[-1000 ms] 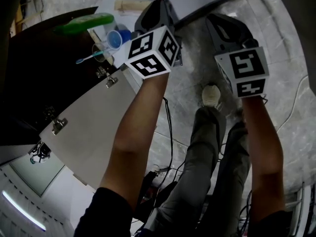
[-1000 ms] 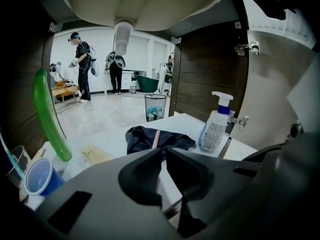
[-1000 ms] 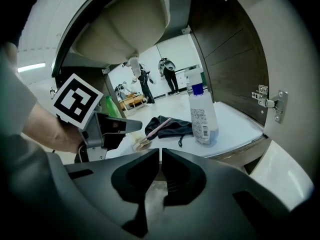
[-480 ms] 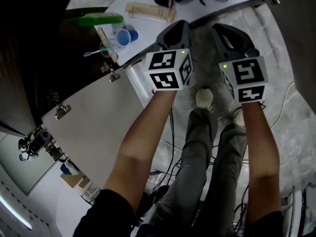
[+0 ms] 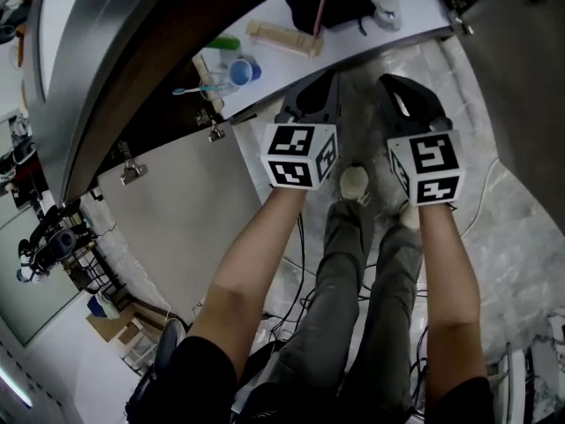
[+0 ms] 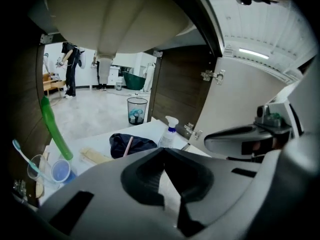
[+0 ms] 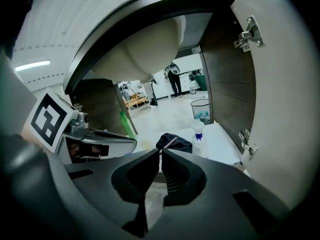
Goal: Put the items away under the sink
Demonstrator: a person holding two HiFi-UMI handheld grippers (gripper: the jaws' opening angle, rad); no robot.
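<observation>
Both grippers hang in front of the open cabinet under the sink, clear of its contents. My left gripper [image 5: 320, 85] [image 6: 162, 151] is shut with nothing in it. So is my right gripper [image 5: 395, 85] [image 7: 161, 151]. On the white cabinet floor [image 5: 388, 34] lie a green bottle [image 5: 225, 43] [image 6: 54, 129], a blue cup [image 5: 242, 71] [image 6: 61, 171], a toothbrush [image 5: 190, 90] in a clear glass, a wooden piece [image 5: 282, 38], a black pouch [image 5: 331, 5] [image 7: 172, 141] with a pink stick, and a spray bottle [image 5: 387, 5] [image 7: 198, 139].
The left cabinet door [image 5: 185, 210] and the right door [image 7: 285, 84] stand open on either side. The sink basin [image 6: 115, 19] bulges down above the shelf. The person's legs and shoes [image 5: 353, 182] stand below the grippers, with cables on the stone floor. A waste bin [image 7: 201, 109] stands beyond the cabinet.
Both grippers have risen and drawn back from the cabinet's front edge; the left one was beside the cup and glass. The head view has tilted, so more of the shelf shows.
</observation>
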